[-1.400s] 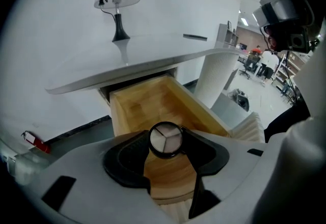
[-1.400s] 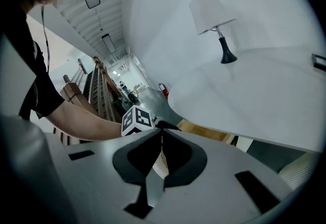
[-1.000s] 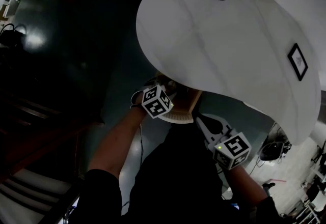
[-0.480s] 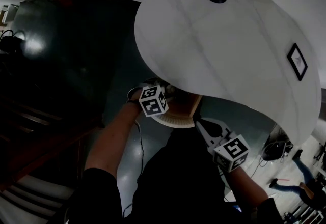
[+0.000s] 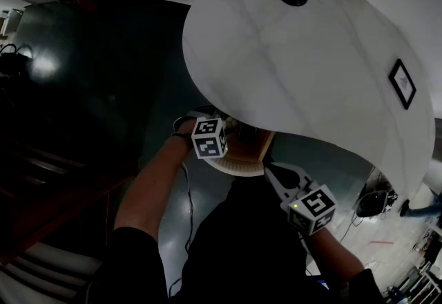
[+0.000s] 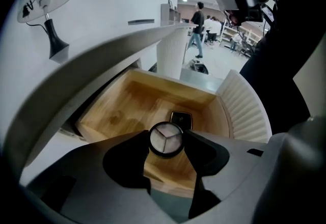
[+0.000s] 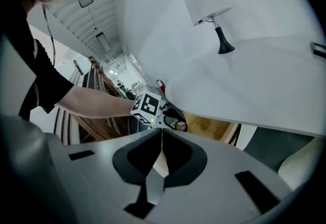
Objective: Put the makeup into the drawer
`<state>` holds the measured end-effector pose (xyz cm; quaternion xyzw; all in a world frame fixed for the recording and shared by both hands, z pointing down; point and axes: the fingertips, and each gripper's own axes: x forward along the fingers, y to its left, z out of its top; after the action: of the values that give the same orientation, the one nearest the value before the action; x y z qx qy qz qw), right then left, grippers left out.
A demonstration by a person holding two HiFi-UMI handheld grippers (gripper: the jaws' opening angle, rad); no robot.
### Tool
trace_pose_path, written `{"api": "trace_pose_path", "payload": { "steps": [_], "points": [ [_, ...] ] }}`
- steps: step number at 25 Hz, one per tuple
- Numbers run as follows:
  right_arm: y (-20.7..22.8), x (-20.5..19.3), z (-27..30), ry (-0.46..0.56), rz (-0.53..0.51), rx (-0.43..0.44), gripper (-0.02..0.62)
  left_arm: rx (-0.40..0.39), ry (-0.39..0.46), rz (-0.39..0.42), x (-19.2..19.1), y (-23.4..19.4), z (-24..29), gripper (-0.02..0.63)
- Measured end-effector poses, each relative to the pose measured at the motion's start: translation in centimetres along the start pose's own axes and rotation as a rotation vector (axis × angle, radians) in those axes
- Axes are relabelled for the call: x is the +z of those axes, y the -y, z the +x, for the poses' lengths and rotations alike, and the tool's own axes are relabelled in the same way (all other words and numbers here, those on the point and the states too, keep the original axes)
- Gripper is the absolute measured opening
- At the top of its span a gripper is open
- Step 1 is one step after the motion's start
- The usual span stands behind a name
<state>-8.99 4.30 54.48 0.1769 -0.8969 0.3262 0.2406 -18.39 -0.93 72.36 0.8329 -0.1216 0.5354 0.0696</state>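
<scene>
My left gripper (image 6: 166, 152) is shut on a round black compact (image 6: 165, 140) with a three-part pale pan. It hangs over an open wooden drawer (image 6: 127, 101) under a white table (image 5: 311, 68). A small black square compact (image 6: 181, 118) lies on the drawer's floor. In the head view the left gripper's marker cube (image 5: 209, 137) sits over the drawer (image 5: 250, 152). The right gripper (image 7: 160, 142) is shut, its jaws touching with nothing between them. It is held back to the right, near the person's body (image 5: 312, 207). From it I see the left gripper (image 7: 173, 118) holding the round compact (image 7: 181, 126).
The drawer's curved, ribbed white front (image 6: 245, 111) stands at its right. A black-stemmed white lamp (image 7: 206, 6) stands on the tabletop. Dark wooden stairs (image 5: 41, 178) descend at the left. People walk in the far room (image 6: 197, 22).
The left gripper has rolled about its own axis over the drawer, its marker cube now showing a different face. The right gripper has stayed put.
</scene>
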Motion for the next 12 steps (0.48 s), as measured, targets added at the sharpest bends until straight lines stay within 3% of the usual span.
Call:
{"api": "trace_pose_path", "payload": {
  "steps": [6,12],
  "points": [
    [-0.1,-0.2,0.2,-0.001,0.000,-0.002,0.017,-0.056,-0.047,0.130,0.3,2.3,2.1,0.225],
    [0.2,-0.7,0.2,-0.003,0.015,-0.008,0.017,-0.094,-0.089,0.152,-0.7,2.7,3.6,0.225]
  ]
}}
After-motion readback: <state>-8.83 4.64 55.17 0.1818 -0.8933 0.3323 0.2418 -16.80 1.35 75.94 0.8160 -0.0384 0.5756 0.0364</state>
